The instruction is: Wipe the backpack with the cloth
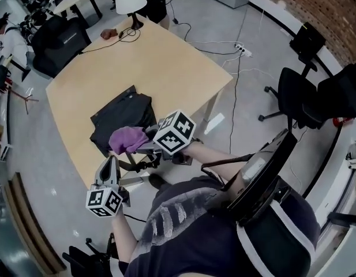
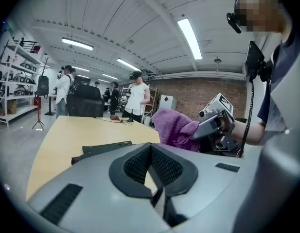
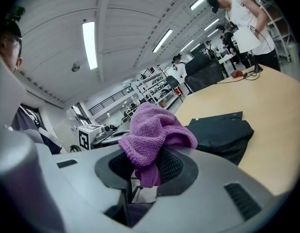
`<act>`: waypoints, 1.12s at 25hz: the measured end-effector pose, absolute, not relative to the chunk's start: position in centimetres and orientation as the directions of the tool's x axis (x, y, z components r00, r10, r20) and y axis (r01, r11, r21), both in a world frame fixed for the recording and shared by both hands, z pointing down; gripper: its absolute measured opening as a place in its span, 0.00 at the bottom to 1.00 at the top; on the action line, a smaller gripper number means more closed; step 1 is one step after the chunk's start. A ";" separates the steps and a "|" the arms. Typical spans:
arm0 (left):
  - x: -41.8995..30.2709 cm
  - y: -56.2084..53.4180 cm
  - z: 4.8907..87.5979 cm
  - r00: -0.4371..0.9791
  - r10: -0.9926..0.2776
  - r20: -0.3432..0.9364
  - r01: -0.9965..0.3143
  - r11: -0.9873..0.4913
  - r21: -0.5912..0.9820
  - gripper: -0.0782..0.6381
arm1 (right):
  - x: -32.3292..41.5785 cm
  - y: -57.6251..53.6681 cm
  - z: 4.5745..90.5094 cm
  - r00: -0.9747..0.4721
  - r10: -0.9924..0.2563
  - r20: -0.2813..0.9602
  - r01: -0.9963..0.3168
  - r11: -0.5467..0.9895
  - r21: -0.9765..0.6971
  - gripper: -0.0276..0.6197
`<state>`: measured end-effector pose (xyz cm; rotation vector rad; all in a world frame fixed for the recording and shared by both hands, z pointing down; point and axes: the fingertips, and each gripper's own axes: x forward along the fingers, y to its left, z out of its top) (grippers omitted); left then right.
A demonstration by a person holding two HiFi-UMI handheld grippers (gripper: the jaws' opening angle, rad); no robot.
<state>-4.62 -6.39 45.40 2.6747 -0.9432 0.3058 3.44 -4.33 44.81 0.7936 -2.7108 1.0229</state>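
The black backpack (image 1: 123,119) lies flat on the wooden table (image 1: 166,68), near its front edge. My right gripper (image 1: 144,145) is shut on a purple cloth (image 1: 128,138), which hangs over the backpack's near end. In the right gripper view the cloth (image 3: 152,130) bulges out of the shut jaws, with the backpack (image 3: 222,130) beyond and to the right. My left gripper (image 1: 111,165) hovers off the table's front corner, jaws shut with nothing in them. The left gripper view shows the cloth (image 2: 175,128), the right gripper (image 2: 214,122) and the backpack (image 2: 102,149).
A white lamp (image 1: 131,0) and a small brown object (image 1: 108,33) stand at the table's far end, with a cable running between them. Black office chairs (image 1: 307,91) stand to the right. People and desks fill the far left background (image 1: 16,33).
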 end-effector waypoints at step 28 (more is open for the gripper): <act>-11.8 17.9 43.7 0.663 -0.697 0.273 -0.749 -0.619 0.238 0.12 | 1.0 16.1 43.1 -0.899 -0.375 0.227 -0.428 0.639 -0.639 0.20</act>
